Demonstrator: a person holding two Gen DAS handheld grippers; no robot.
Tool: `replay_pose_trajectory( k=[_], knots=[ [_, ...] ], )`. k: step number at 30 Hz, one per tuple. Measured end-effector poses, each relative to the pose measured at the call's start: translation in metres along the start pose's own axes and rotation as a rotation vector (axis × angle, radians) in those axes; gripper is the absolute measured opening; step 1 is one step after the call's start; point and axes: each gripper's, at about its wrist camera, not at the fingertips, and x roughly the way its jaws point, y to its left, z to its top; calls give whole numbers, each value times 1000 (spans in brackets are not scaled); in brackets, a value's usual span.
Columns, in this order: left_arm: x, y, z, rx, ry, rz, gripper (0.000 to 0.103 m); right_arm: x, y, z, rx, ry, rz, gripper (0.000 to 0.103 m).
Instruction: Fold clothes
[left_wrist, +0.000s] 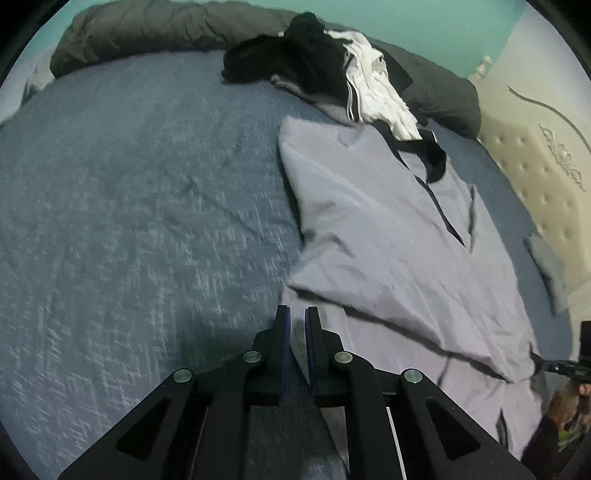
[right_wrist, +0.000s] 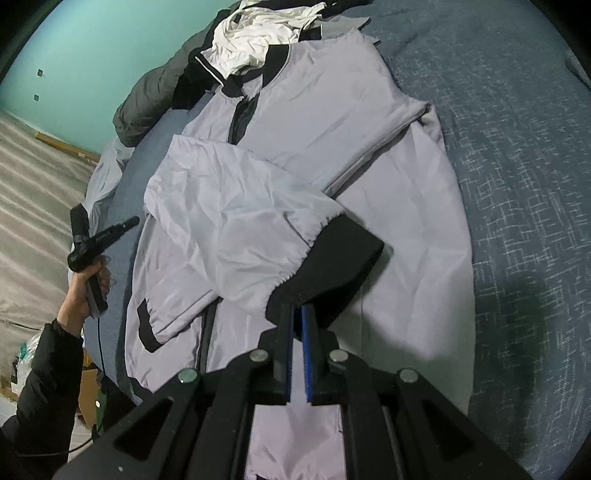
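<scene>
A light grey jacket (left_wrist: 391, 229) with black collar and cuffs lies flat on the blue bed; it also shows in the right wrist view (right_wrist: 332, 122). One sleeve (right_wrist: 236, 225) is folded across the body. My right gripper (right_wrist: 297, 311) is shut on that sleeve's black cuff (right_wrist: 328, 273). My left gripper (left_wrist: 297, 312) hovers at the jacket's left edge near the hem, jaws nearly together with a narrow gap and nothing between them. The left gripper also shows in the right wrist view (right_wrist: 125, 223), held in a hand beside the bed.
A pile of black and white clothes (left_wrist: 325, 70) lies at the jacket's collar end. A dark grey duvet (left_wrist: 155, 33) runs along the far edge. Blue bedspread (left_wrist: 129, 206) stretches to the left. A tufted cream headboard (left_wrist: 543, 188) is at the right.
</scene>
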Motion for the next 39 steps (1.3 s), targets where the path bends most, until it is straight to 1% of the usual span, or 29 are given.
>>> replay_pose_trajectory(
  k=[4,7,8,12,14,17,20,24,26,27,28,33,37,39],
  knots=[
    [7,-1,-9,-21,24,-21,11,-6,1,1,-1,-10,-2,5],
    [10,-2,-14,-34,17,-19,11,-7,1,2,-2,-12,-1,5],
    [12,-2,-15,-35,16,-11,11,-7,1,3,-2,-12,0,5],
    [21,-6,-19,-3,24,73,12,-6,4,7,-5,-13,4,5],
    [19,-7,-19,-1,1,108,11,-5,6,10,-9,-18,6,6],
    [9,-8,-16,-25,-55,116,11,-3,8,16,-11,-24,6,6],
    [3,-5,-14,-63,-107,91,12,1,12,25,-13,-29,10,6],
    [-4,3,-6,-124,-178,28,14,8,23,40,-38,-32,21,6],
    [-6,8,-3,-170,-213,-14,26,13,30,48,-58,-30,20,6],
    [-5,10,-1,-187,-223,-32,29,16,34,51,-68,-28,18,6],
    [-3,11,1,-194,-224,-48,31,20,37,55,-78,-25,16,6],
    [15,6,6,-191,-210,-85,32,38,50,69,-106,-20,-2,6],
    [22,15,9,-227,-210,-127,32,49,51,66,-115,0,-15,6],
    [25,13,11,-210,-195,-142,32,54,48,64,-105,10,-15,5]
  ],
)
